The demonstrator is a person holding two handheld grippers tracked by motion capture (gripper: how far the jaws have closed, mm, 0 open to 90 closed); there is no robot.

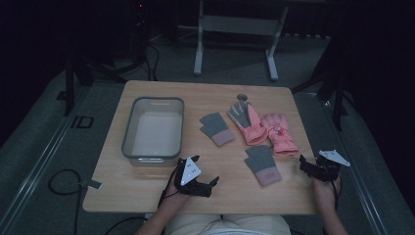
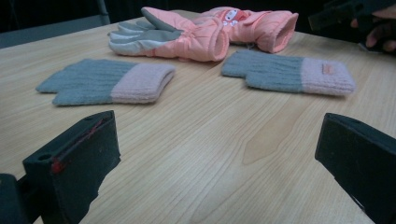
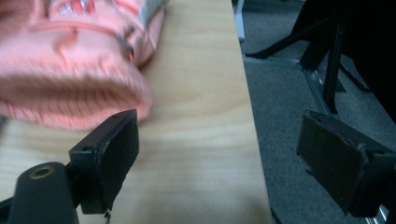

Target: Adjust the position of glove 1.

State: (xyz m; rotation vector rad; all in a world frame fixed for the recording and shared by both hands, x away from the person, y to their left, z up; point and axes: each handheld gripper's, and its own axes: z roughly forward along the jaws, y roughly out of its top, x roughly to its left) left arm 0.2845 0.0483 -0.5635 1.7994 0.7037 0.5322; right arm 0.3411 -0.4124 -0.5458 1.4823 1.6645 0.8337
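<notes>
Left gripper [image 1: 208,177] hovers at the table's [image 1: 147,196] near edge, jaws spread, nothing between them; right gripper [image 1: 309,164] — jaws likewise spread wide — sits just beside the pink ski glove's [image 1: 280,133] cuff, not touching it.

a clear plastic bin [image 1: 128,128] sits on the wooden table [image 1: 147,188], left of everything else.
</notes>
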